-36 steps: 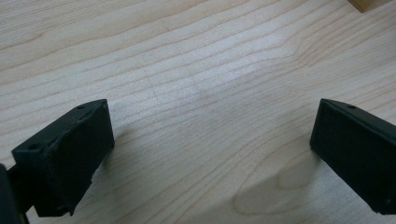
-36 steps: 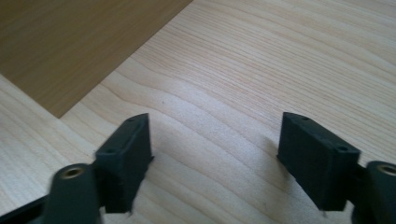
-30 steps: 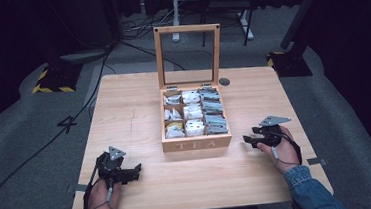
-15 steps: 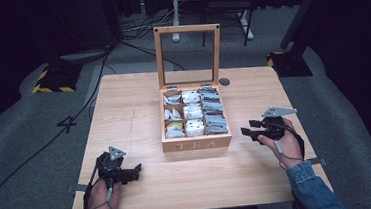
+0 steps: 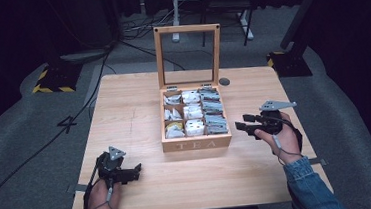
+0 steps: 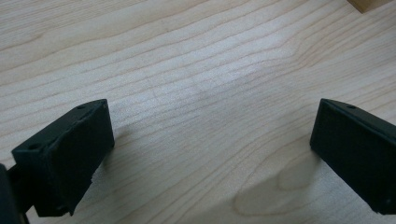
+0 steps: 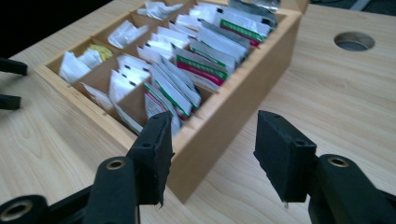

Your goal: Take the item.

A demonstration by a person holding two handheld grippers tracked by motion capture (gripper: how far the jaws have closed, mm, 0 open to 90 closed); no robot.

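**Open tea box just ahead of the right tongs**

The right gripper (image 7: 210, 154) hovers with jaws wide and empty; the tea box (image 5: 196, 143) sits just ahead. Its sachets (image 7: 187, 60) look light, thin and crushable: pinch one by its upper edge. The left gripper (image 6: 210, 158), also wide, holds nothing over bare table (image 6: 196, 70).

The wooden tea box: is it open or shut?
Open: the tea box has its lid standing upright, with packets visible inside.

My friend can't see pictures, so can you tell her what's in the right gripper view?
An open light wooden tea box with small compartments full of white paper tea bag packets sits on a pale wooden table. The right hand-held gripper points at the box's near corner, its two black jaws apart and holding nothing.
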